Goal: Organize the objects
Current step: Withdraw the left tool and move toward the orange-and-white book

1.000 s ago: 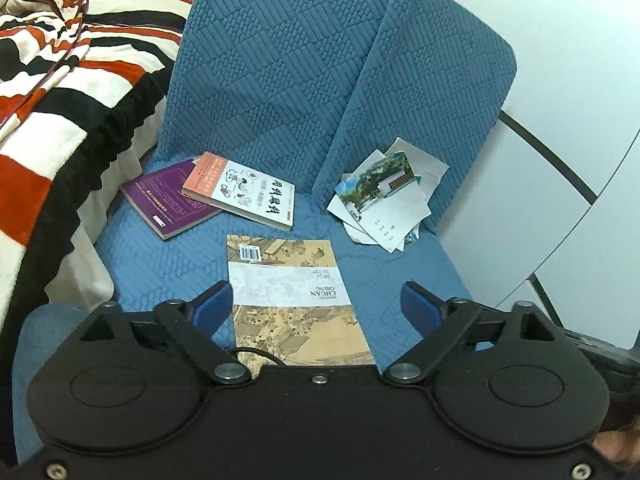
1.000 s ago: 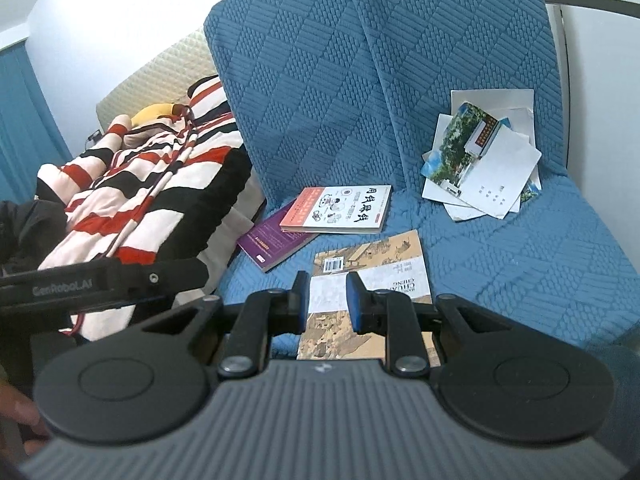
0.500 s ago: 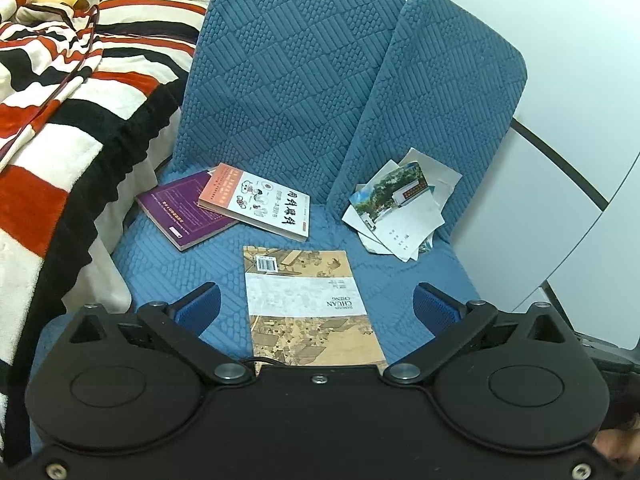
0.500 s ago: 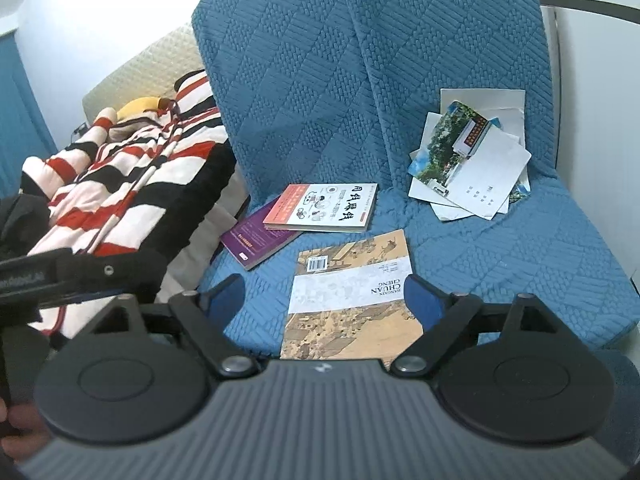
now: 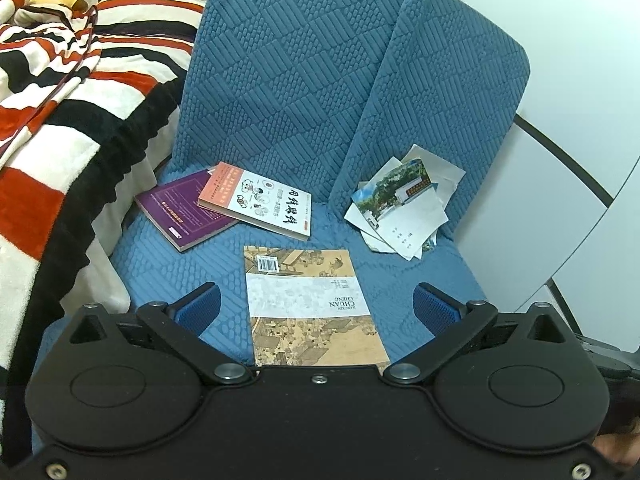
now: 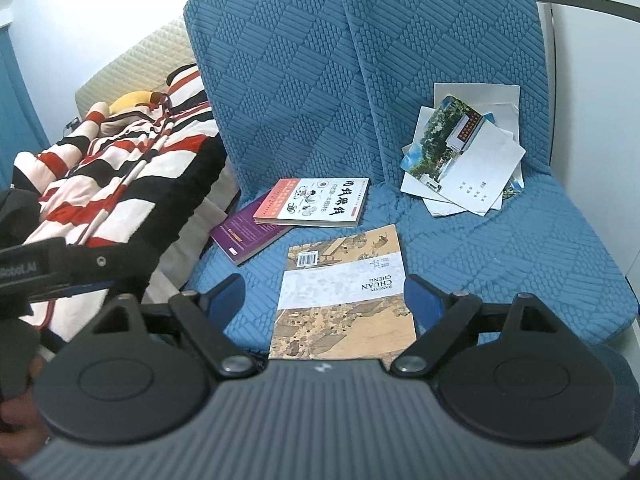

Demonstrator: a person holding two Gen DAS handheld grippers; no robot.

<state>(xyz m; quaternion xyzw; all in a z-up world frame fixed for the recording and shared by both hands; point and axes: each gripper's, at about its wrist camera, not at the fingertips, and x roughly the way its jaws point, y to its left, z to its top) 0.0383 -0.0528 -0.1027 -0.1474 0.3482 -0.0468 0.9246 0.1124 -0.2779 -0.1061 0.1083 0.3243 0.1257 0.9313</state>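
Observation:
Three books lie on the blue seat cushion [image 5: 404,280]. A tan book with a painted cover [image 5: 312,300] [image 6: 344,292] is nearest. Behind it a white and orange book [image 5: 256,206] [image 6: 316,202] rests partly on a purple book [image 5: 180,212] [image 6: 244,236]. A loose pile of cards and papers [image 5: 404,208] [image 6: 464,164] leans at the back right. My left gripper [image 5: 316,304] is open, above the tan book's near end, holding nothing. My right gripper [image 6: 324,294] is also open and empty, over the same book.
A red, black and white striped blanket [image 5: 60,120] [image 6: 120,184] covers the bed on the left, with a yellow plush toy [image 6: 132,102] behind it. White panels [image 5: 560,160] rise on the right. The left gripper's black body [image 6: 40,268] crosses the right wrist view's left edge.
My right gripper's fingers went from nearly shut to wide apart. The left fingers spread a little wider. Both views shifted only slightly.

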